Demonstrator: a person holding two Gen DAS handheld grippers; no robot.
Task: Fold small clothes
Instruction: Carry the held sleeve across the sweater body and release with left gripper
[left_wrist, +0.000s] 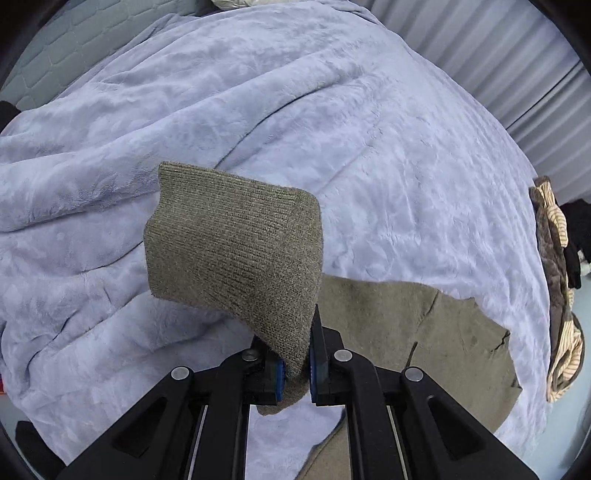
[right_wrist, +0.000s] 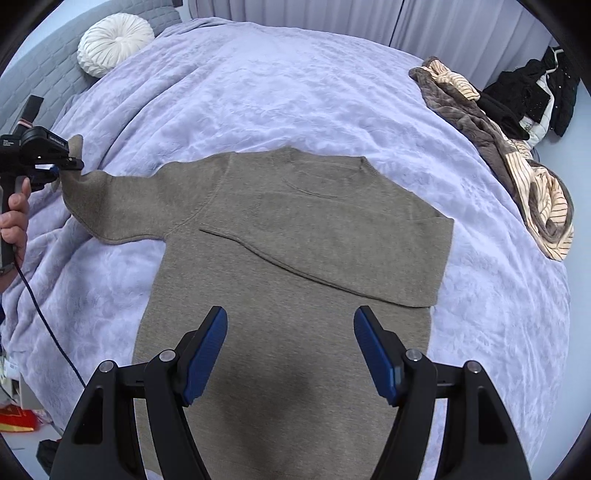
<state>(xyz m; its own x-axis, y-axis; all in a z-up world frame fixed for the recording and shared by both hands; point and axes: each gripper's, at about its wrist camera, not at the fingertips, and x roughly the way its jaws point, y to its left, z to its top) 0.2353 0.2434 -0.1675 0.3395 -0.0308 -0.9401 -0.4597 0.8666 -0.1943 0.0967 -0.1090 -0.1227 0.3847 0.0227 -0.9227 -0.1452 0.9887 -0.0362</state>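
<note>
An olive-brown knit sweater (right_wrist: 295, 266) lies flat on the bed, neck toward the far side. One sleeve is folded across its chest. The other sleeve (right_wrist: 122, 206) stretches out to the left, and its ribbed cuff (left_wrist: 236, 240) is lifted off the blanket, pinched in my left gripper (left_wrist: 295, 373). In the right wrist view that left gripper (right_wrist: 55, 168) hangs at the far left, held by a hand. My right gripper (right_wrist: 290, 350) hovers open above the sweater's lower body, nothing between its blue pads.
A lavender plush blanket (right_wrist: 295, 92) covers the whole bed. A brown and striped garment pile (right_wrist: 517, 158) lies along the right edge, with black clothes (right_wrist: 528, 99) beyond it. A white round pillow (right_wrist: 114, 42) sits at the headboard. A cable (right_wrist: 48, 321) trails from the left gripper.
</note>
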